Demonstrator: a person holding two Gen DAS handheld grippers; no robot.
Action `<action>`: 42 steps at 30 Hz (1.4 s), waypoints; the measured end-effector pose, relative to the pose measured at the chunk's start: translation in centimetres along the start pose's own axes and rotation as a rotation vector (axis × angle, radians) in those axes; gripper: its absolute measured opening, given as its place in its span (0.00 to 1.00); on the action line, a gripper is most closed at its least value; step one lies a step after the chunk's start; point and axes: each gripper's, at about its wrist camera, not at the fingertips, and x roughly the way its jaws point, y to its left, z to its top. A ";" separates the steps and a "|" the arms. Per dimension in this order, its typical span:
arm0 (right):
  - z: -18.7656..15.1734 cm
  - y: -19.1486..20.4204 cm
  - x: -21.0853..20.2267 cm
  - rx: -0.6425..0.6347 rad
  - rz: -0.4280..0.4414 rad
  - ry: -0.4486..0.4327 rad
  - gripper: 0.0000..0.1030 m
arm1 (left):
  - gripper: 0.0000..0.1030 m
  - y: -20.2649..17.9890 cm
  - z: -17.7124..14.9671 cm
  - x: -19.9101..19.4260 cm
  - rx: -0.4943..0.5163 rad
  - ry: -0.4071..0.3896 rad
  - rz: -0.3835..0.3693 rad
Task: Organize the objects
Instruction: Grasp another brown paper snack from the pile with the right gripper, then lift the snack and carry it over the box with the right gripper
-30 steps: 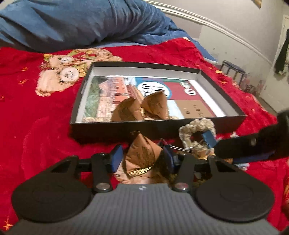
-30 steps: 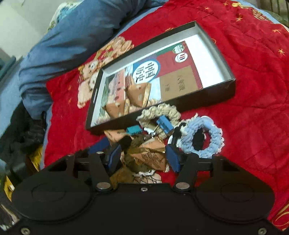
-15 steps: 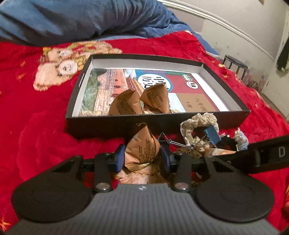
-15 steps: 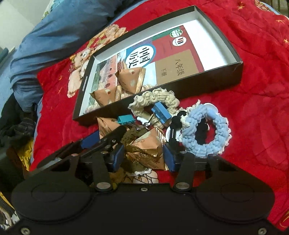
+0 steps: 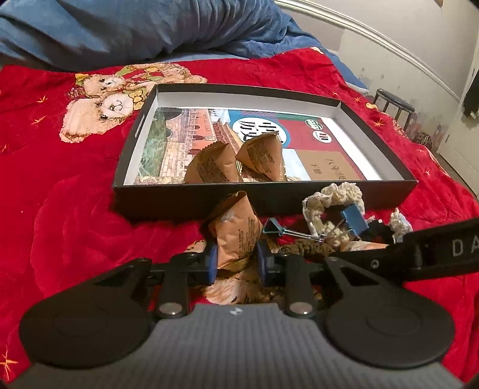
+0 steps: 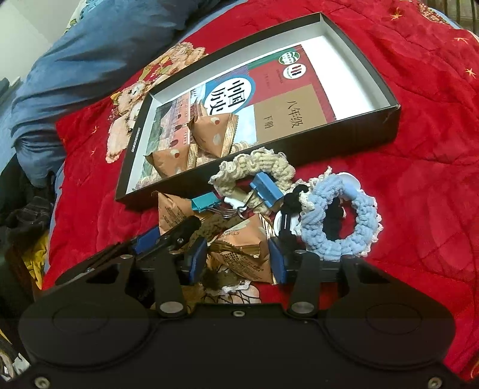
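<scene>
A black box (image 5: 269, 197) lies on the red blanket with a book and two brown snack packets (image 5: 212, 166) inside; it also shows in the right wrist view (image 6: 395, 119). In front of it is a pile of packets, scrunchies and binder clips. My left gripper (image 5: 236, 260) is shut on a brown snack packet (image 5: 236, 233) from the pile. My right gripper (image 6: 236, 260) has its jaws around another brown packet (image 6: 242, 248), pads touching its sides. The left gripper's finger (image 6: 167, 236) shows just left of it.
A cream scrunchie (image 6: 254, 167), a light blue scrunchie (image 6: 341, 224), a blue binder clip (image 6: 266, 190) and a teal binder clip (image 6: 205, 202) lie in the pile. A blue duvet (image 5: 134, 27) lies behind the box. A stool (image 5: 392, 104) stands off the bed's right.
My left gripper closed on the brown packet and lifted it slightly. My right gripper narrowed around the other packet and moved nearer the pile.
</scene>
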 end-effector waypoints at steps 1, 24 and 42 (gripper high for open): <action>0.1 -0.1 0.0 0.006 0.007 0.002 0.41 | 0.28 0.1 0.0 0.0 -0.004 0.000 -0.002; 1.5 -0.6 -2.3 0.063 0.141 -0.057 0.33 | 0.26 0.0 0.2 -2.5 0.025 -0.077 0.115; 3.4 -1.2 -5.2 0.102 0.198 -0.196 0.32 | 0.26 0.1 1.7 -5.5 0.039 -0.267 0.059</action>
